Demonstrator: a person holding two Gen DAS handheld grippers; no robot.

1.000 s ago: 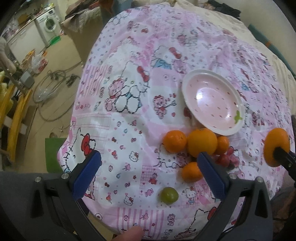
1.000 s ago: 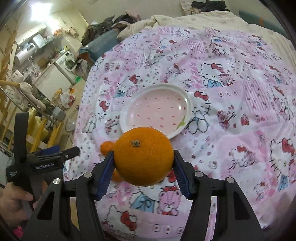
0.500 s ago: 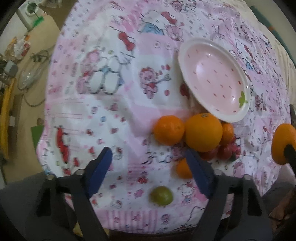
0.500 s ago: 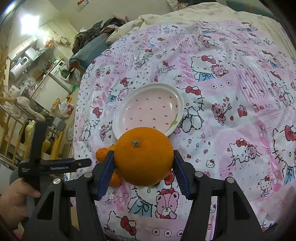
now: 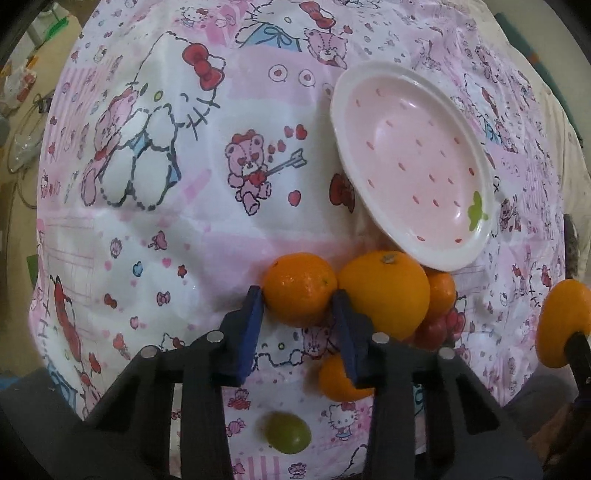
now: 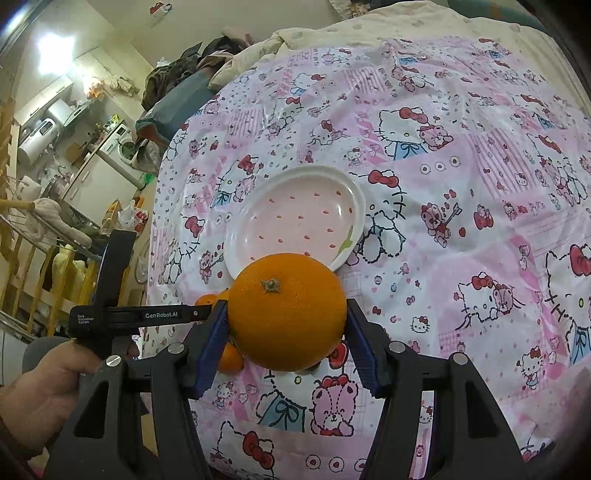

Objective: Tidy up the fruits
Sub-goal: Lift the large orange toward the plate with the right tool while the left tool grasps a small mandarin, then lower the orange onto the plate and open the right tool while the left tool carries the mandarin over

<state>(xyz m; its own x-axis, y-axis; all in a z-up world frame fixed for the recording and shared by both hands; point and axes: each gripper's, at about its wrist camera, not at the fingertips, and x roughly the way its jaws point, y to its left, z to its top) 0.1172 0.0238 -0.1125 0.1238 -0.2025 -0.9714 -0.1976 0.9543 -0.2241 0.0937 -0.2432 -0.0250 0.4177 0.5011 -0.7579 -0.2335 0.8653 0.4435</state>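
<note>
A pink strawberry plate [image 5: 410,162] lies empty on the Hello Kitty cloth; it also shows in the right wrist view [image 6: 295,218]. In front of it lie a small orange [image 5: 301,288], a large orange [image 5: 384,291], two more small oranges [image 5: 338,380], red fruits [image 5: 436,328] and a green grape [image 5: 288,432]. My left gripper [image 5: 297,306] has its fingertips on both sides of the small orange, touching it on the cloth. My right gripper [image 6: 286,321] is shut on a big orange [image 6: 286,310], held above the cloth near the plate; this orange also shows in the left wrist view [image 5: 563,325].
The cloth-covered surface [image 6: 461,184] drops off at its left edge to a floor with a washing machine [image 6: 118,147], a rack and clutter [image 6: 48,229]. A beige quilt [image 6: 369,26] lies behind.
My left gripper has moved forward and down to the fruit pile and narrowed around the small orange. My right gripper has stayed shut on the big orange and shifted slightly.
</note>
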